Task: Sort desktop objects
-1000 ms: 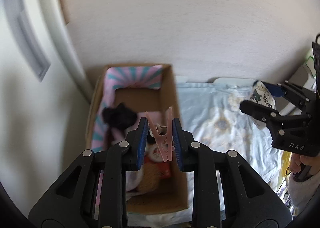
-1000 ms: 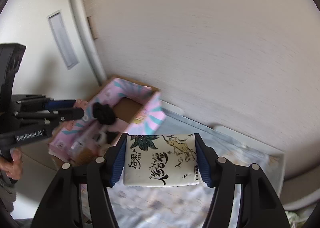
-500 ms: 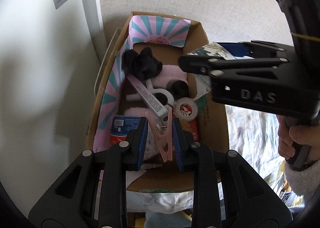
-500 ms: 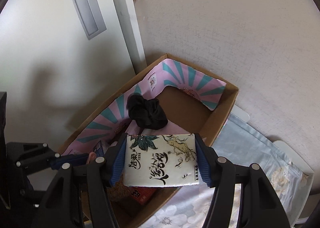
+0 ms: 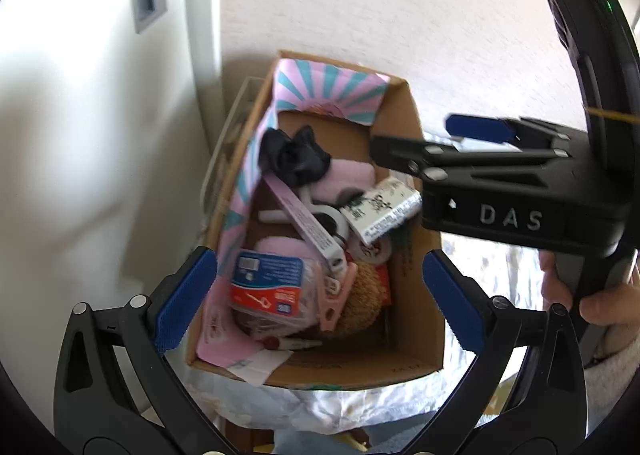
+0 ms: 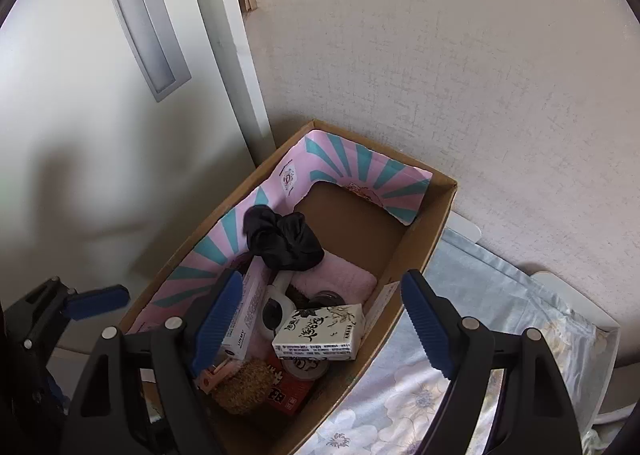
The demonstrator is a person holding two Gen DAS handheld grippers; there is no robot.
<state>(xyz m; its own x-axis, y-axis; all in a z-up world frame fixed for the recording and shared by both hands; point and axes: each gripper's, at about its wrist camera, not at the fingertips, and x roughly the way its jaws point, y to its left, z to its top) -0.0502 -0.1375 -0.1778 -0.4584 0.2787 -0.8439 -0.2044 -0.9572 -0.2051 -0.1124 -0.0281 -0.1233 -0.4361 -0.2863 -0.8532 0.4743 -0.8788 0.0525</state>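
A cardboard box [image 5: 416, 267] [image 6: 436, 215] with a pink and teal lining stands against the wall and holds several objects. The pink clothespin [image 5: 338, 297] [image 6: 214, 373] lies inside it near the front. The white tissue pack with black writing [image 5: 380, 209] [image 6: 320, 331] lies inside on other items. My left gripper [image 5: 320, 293] is open and empty above the box's near end. My right gripper [image 6: 320, 321] is open and empty above the box; it also shows in the left wrist view [image 5: 460, 143].
In the box lie a black scrunchie [image 5: 294, 155] [image 6: 284, 237], a long pink tube box [image 5: 306, 225], a red and blue packet [image 5: 266, 287], a brown brush [image 5: 360, 303] and tape rolls. A floral cloth [image 6: 460, 387] covers the surface to the right. A wall stands behind.
Both grippers have opened. The clothespin has dropped from the left gripper into the box, and the tissue pack has dropped from the right gripper into the box.
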